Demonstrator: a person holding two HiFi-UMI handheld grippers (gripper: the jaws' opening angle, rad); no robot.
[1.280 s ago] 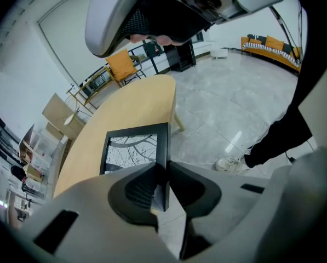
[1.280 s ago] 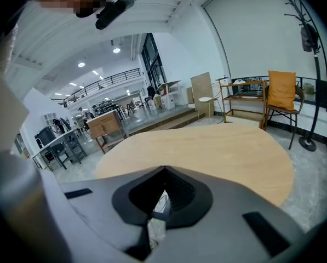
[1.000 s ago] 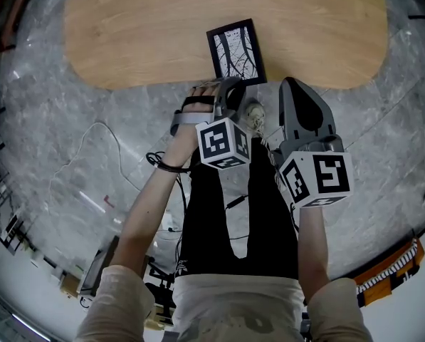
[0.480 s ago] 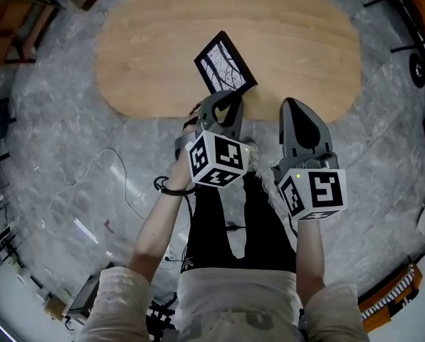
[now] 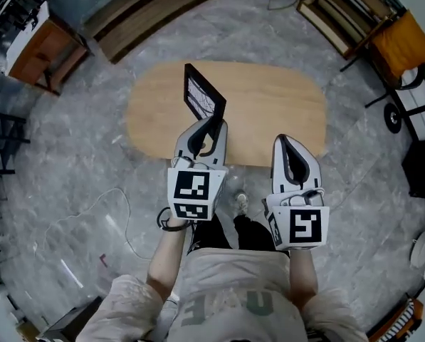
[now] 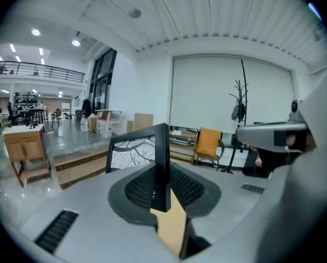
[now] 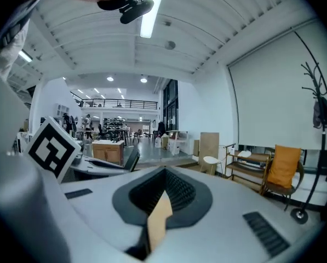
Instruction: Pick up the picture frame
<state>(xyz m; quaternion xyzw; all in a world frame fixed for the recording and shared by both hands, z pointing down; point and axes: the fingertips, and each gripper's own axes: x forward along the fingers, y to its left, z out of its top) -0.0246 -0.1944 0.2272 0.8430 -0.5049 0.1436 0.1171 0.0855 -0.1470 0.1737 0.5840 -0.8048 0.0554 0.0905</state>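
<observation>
The picture frame (image 5: 201,99), black-edged with a branch drawing, hangs in the air above the oval wooden table (image 5: 276,109), standing on edge. My left gripper (image 5: 213,125) is shut on its lower corner. In the left gripper view the frame (image 6: 137,149) stands upright with its black edge pinched between the ribbed pads, at my left gripper (image 6: 162,193). My right gripper (image 5: 282,143) hovers level beside it on the right, shut with nothing in it. In the right gripper view the right gripper (image 7: 163,193) points across the room, its pads meeting at the tips.
Far below lies a grey marble floor with a white cable (image 5: 119,198). A wooden cabinet (image 5: 38,59) stands at the upper left, an orange chair (image 5: 404,41) and shelving at the upper right. A coat stand (image 6: 240,100) stands ahead by the roller blind.
The frame has left the table and risen with my left gripper, turning from flat to upright. Both grippers have gone up together, and the table now looks smaller and farther below.
</observation>
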